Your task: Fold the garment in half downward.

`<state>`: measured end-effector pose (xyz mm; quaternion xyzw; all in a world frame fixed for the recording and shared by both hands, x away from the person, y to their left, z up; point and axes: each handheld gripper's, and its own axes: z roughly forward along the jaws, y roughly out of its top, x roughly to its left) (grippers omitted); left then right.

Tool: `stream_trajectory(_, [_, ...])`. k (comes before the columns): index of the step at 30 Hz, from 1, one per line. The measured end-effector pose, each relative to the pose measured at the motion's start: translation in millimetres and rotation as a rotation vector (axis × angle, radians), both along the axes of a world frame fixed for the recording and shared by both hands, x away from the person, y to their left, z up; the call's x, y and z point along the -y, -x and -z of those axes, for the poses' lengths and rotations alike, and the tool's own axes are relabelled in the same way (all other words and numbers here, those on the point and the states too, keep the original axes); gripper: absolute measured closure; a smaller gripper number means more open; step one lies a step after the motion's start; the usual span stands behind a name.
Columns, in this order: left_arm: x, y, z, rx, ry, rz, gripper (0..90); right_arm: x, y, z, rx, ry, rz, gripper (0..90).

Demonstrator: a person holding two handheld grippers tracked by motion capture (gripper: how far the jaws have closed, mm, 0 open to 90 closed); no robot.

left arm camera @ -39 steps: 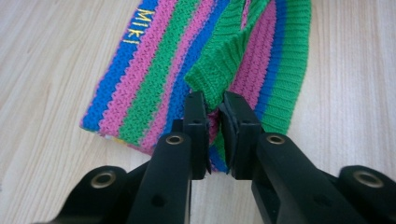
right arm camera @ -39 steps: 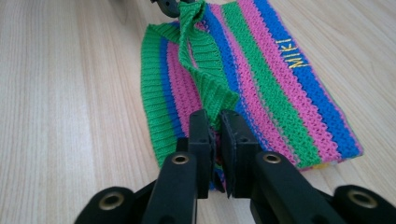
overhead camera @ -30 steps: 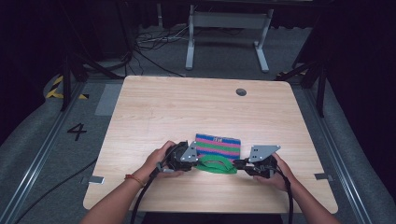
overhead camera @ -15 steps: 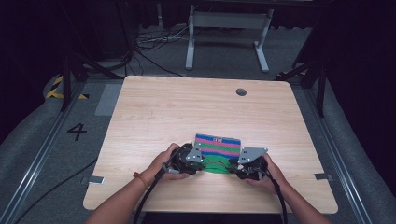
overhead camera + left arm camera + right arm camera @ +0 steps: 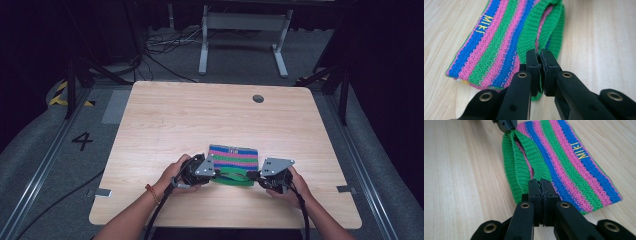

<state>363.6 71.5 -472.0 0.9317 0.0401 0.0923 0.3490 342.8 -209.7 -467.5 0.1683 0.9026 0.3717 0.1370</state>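
A small knitted piece [image 5: 233, 156] with pink, blue and green stripes and a green ribbed hem lies flat near the table's front edge. Yellow letters are stitched on a blue stripe [image 5: 484, 23]. My left gripper [image 5: 209, 172] is shut on the left end of the green hem [image 5: 531, 32]. My right gripper [image 5: 256, 176] is shut on the hem's right end [image 5: 524, 167]. The hem [image 5: 233, 176] is stretched between the two and stands open, showing the pink inside. In the right gripper view the left gripper's jaw tips [image 5: 505, 125] pinch the far end.
The wooden table [image 5: 200, 120] has a round cable hole [image 5: 258, 98] at the back right. Beyond the table a metal stand [image 5: 240, 30] and cables lie on the grey floor. A floor mark "4" [image 5: 82, 141] is at the left.
Both grippers have moved inward to the knit's near hem and closed on its two ends. The hem now lies stretched between them.
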Motion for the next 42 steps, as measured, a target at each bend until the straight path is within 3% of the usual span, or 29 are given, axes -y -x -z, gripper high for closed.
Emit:
stream_trajectory(2, [0.1,0.4,8.2,-0.013,-0.029,0.022,84.1,0.3,1.0,2.9,-0.023,0.003,-0.003,88.8])
stream_trajectory(4, [-0.3,-0.6,16.6,-0.037,-0.064,0.034,82.8,-2.4,2.2,10.9,-0.026,0.049,-0.006,88.6])
stream_trajectory(6, [-2.9,-2.2,19.3,-0.059,-0.031,0.030,81.9,-4.0,2.9,18.2,-0.039,0.064,-0.007,87.7])
stream_trajectory(8, [-5.9,-5.1,21.6,-0.071,-0.006,0.007,81.6,-2.5,1.9,21.1,-0.045,0.040,-0.001,87.6])
stream_trajectory(14, [-6.7,-13.9,25.8,-0.105,0.045,-0.045,83.1,-0.6,-1.3,23.9,-0.018,0.036,0.019,87.6])
stream_trajectory(24, [-0.1,-20.4,25.6,-0.108,0.045,-0.061,81.6,9.5,-16.9,25.4,-0.026,0.007,0.078,85.4])
stream_trajectory(27, [0.7,-16.8,21.3,-0.082,0.023,-0.057,78.8,10.2,-14.4,21.5,-0.011,0.020,0.077,85.3])
stream_trajectory(32, [-4.2,-13.4,10.2,-0.059,0.035,-0.069,75.6,13.2,-10.4,13.5,-0.007,0.025,0.067,81.6])
stream_trajectory(37, [-12.3,-11.1,0.9,-0.042,0.036,-0.073,66.6,17.9,-7.2,5.9,-0.011,0.023,0.066,74.9])
stream_trajectory(42, [-28.3,-8.4,-6.7,-0.033,-0.001,-0.114,57.7,27.6,-4.9,0.5,-0.017,0.049,0.093,61.1])
